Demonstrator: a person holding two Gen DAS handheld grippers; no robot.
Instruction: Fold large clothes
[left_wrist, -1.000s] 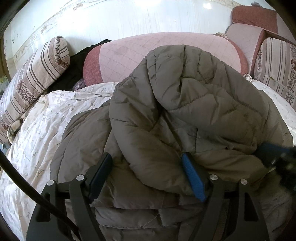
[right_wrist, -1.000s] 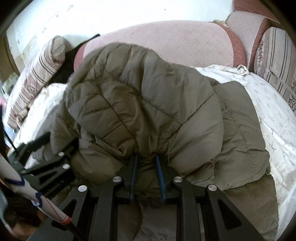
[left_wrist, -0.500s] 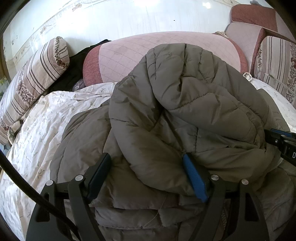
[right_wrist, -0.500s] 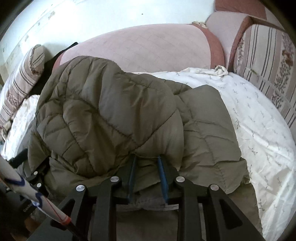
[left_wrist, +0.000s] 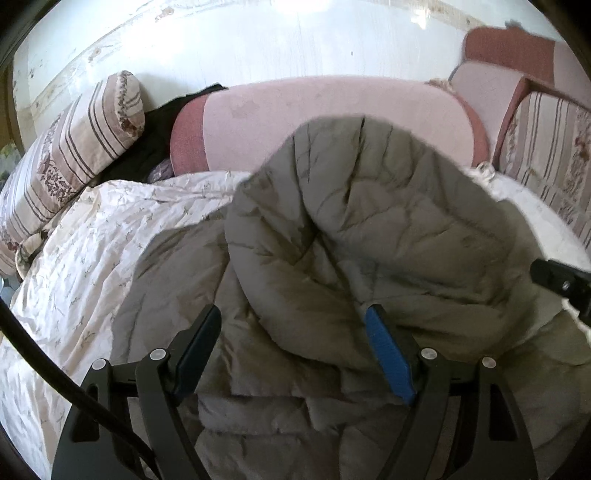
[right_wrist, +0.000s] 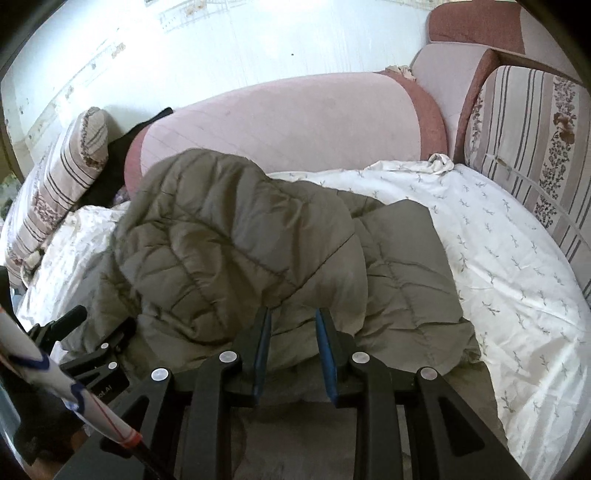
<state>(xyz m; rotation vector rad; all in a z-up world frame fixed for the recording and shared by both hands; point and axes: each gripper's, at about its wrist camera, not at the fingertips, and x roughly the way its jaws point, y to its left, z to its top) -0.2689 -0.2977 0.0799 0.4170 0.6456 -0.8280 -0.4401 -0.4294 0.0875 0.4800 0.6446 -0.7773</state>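
A grey-olive quilted puffer jacket (left_wrist: 369, 236) lies bunched on a bed, its upper layer folded over in a thick roll. My left gripper (left_wrist: 291, 314) stands wide, and the bulky fold fills the gap between its fingers (left_wrist: 386, 354) and presses on both pads. My right gripper (right_wrist: 291, 314) is narrow and pinches a thinner edge of the same jacket (right_wrist: 229, 251) between its blue pads (right_wrist: 263, 343). The left gripper (right_wrist: 74, 332) shows at the lower left of the right wrist view. A black part of the right gripper (left_wrist: 554, 282) pokes in at the right edge of the left wrist view.
A white floral sheet (right_wrist: 498, 266) covers the bed. A pink bolster (left_wrist: 332, 114) lies along the far side by the white wall. Striped pillows (left_wrist: 74, 147) (right_wrist: 532, 140) flank it, and a black garment (left_wrist: 147, 147) is wedged behind. A black cable (left_wrist: 44, 365) crosses the lower left.
Both grippers have risen a little with the jacket, and its folded upper layer is lifted. In the right wrist view the jacket has shifted left and down, baring more sheet on the right.
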